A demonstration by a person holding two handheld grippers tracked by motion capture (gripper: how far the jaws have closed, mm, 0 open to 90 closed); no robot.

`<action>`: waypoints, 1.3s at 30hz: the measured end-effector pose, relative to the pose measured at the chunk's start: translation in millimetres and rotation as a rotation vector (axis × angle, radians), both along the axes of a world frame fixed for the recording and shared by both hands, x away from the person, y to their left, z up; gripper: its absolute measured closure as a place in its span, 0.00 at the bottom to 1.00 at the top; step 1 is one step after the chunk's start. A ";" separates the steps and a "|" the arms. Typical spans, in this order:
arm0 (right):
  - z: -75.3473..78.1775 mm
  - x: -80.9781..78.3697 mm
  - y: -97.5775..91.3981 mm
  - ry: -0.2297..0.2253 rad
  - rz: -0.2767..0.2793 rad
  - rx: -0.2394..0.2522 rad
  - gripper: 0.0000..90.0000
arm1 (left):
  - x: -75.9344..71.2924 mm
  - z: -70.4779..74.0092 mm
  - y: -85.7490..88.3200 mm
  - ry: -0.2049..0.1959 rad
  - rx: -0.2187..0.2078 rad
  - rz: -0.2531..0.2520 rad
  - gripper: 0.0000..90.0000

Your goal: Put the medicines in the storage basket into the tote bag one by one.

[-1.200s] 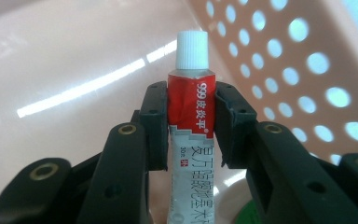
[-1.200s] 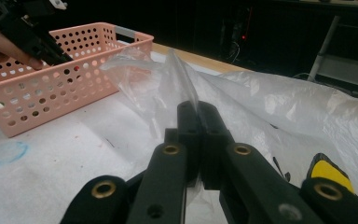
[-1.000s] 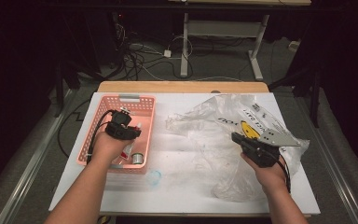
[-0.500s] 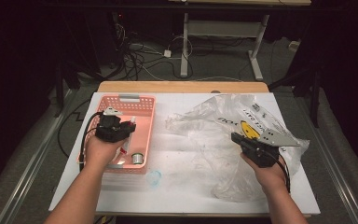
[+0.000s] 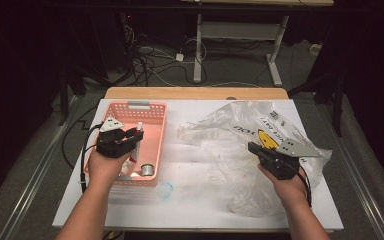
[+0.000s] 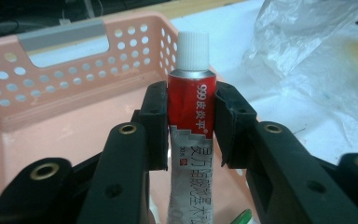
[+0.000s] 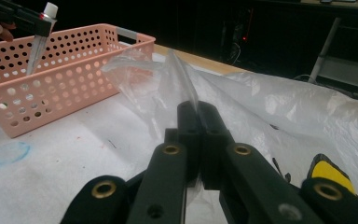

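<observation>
Over 1 pink basket (image 5: 152, 117), 1 tube (image 6: 189, 95) clamped, 1 bag (image 7: 177, 79) pinched

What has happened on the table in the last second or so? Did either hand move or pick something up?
The left gripper drew back from low inside the pink basket toward its near left rim and rose, bringing up a red and white tube with a white cap, clamped between its jaws. The right gripper stayed put, pinching a fold of the clear plastic bag. Basket, bag and the small metal can in the basket did not shift.
</observation>
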State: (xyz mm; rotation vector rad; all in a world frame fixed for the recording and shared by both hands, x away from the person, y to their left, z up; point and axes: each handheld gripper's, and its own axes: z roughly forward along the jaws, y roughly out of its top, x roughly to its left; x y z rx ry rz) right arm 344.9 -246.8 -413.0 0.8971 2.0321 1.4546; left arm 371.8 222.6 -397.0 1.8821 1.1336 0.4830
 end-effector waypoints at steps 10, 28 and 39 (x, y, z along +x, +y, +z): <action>0.0 -1.5 0.8 -0.006 -0.003 -0.008 1.00 | -21.6 0.1 7.7 -0.072 -0.089 -0.005 0.74; -0.2 -1.9 -1.8 -0.006 -0.006 -0.004 1.00 | -30.1 1.9 1.7 -0.103 -0.095 -0.052 0.74; 1.2 -3.9 1.3 -0.012 0.004 -0.005 1.00 | -41.0 17.8 -7.4 -0.139 -0.115 -0.076 0.74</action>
